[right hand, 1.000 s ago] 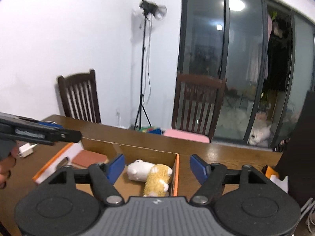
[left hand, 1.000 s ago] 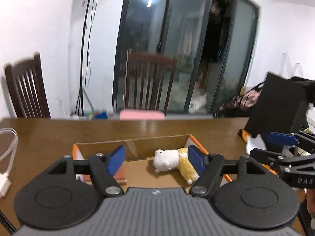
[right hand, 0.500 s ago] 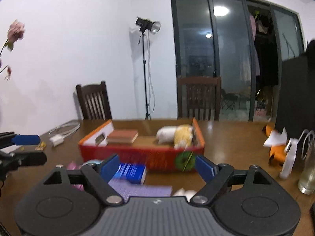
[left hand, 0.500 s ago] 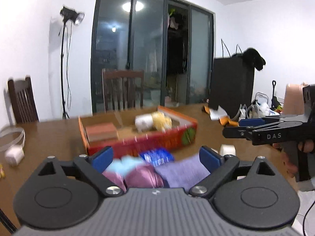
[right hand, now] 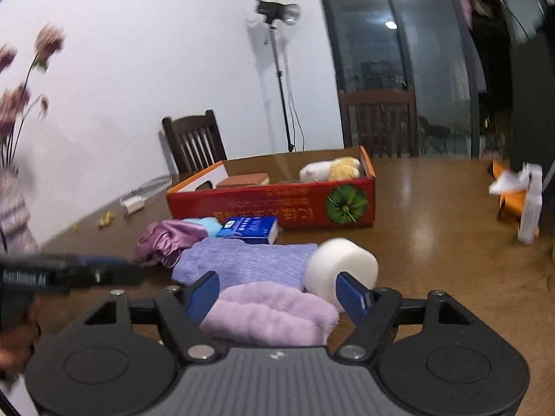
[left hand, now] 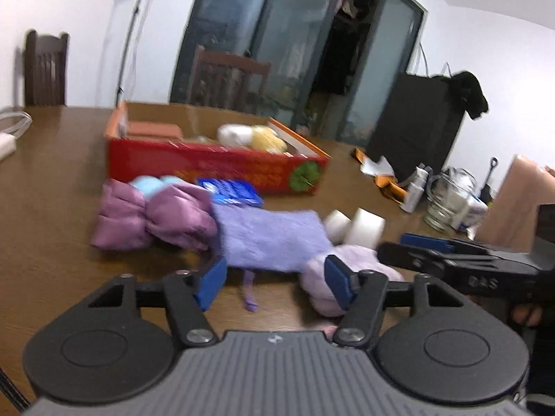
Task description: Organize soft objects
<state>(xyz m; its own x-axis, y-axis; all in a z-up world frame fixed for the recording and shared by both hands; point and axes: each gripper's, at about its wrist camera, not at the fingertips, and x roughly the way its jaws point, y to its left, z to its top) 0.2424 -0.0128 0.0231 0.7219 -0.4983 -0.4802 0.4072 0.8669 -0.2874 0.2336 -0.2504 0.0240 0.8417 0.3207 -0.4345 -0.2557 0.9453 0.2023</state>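
Your right tongs [right hand: 277, 294] have been narrowing yet stand spread astride the lilac plush [right hand: 270, 312], low centre frame, pinching nothing. Risk: the white foam roll [right hand: 341, 265] touching it gets caught too.

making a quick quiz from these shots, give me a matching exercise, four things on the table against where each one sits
Things:
1. plush toy
2. blue packet
3. white foam roll
4. fluffy lilac cloth

Places:
a. between the open fingers of the right claw, not pinched
b. inside the red box
c. on the table just in front of the red box
d. beside the flat purple towel, right of the lilac cloth

Pairs: 1-b, 2-c, 3-d, 4-a
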